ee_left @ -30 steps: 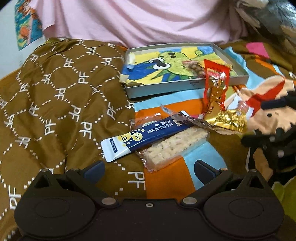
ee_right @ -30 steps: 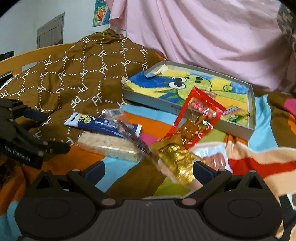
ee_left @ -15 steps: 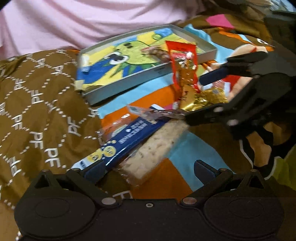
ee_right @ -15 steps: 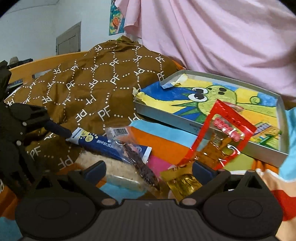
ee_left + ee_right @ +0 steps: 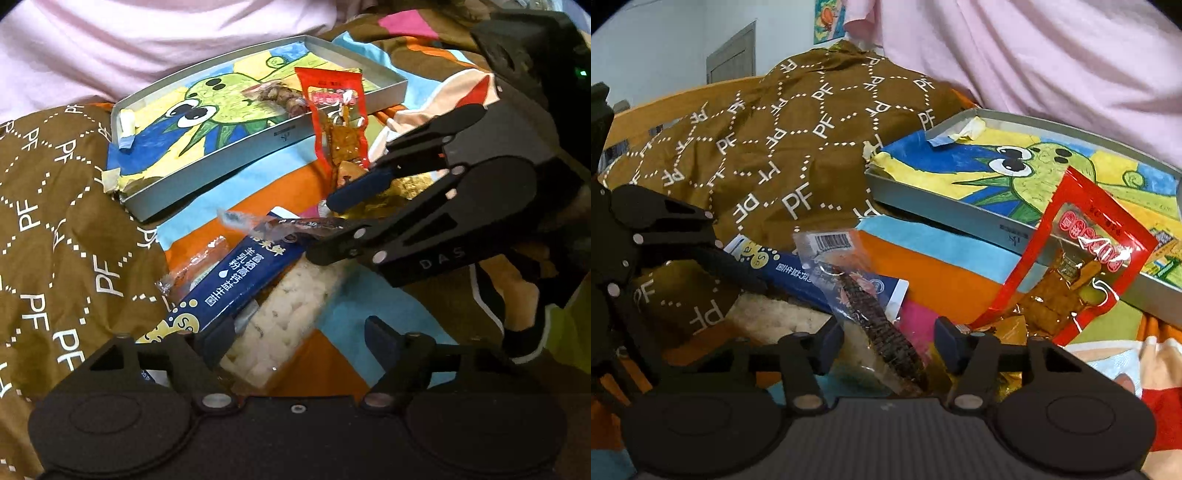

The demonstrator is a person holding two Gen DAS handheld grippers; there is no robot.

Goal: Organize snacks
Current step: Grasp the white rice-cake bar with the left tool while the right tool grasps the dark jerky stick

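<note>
Both claws have come in low over the snack pile since a second ago. On the patterned bed cover, the left claw (image 5: 299, 339) is closing around the pale puffed-rice bar in clear wrap (image 5: 284, 321), beside the long blue sachet (image 5: 240, 284); contact looks likely but is blurred. The right claw (image 5: 889, 341) is closing with the clear-wrapped dark dried strip (image 5: 875, 325) between its fingers, not plainly pinched. A red foil snack packet (image 5: 1082, 266) leans on the shallow grey metal tray (image 5: 960, 214).
</note>
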